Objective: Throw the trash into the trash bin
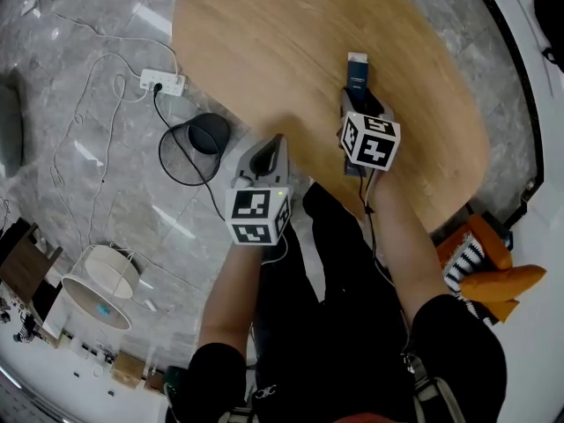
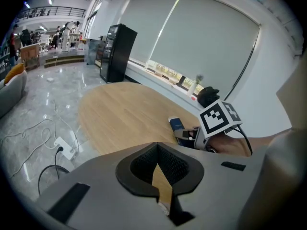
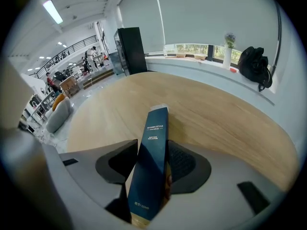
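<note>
A tall dark blue box (image 1: pixel 357 73) is the trash; it stands leaning on the oval wooden table (image 1: pixel 264 33). My right gripper (image 1: pixel 359 104) is around the box (image 3: pixel 151 162), which sits between its jaws with a sliver of table showing on the left side, so the jaws are open. The left gripper view shows the same box (image 2: pixel 176 124) past the right marker cube. My left gripper (image 1: pixel 264 152) hangs at the table's near edge, its jaws (image 2: pixel 157 150) shut with nothing in them. The black wire trash bin (image 1: pixel 196 146) stands on the floor, left of the table.
A white power strip (image 1: pixel 162 82) with trailing cables lies on the grey marble floor by the bin. A white lampshade (image 1: pixel 99 285) is at the lower left, an orange chair (image 1: pixel 493 276) at the right. A black bag (image 3: pixel 254 66) sits on the window sill.
</note>
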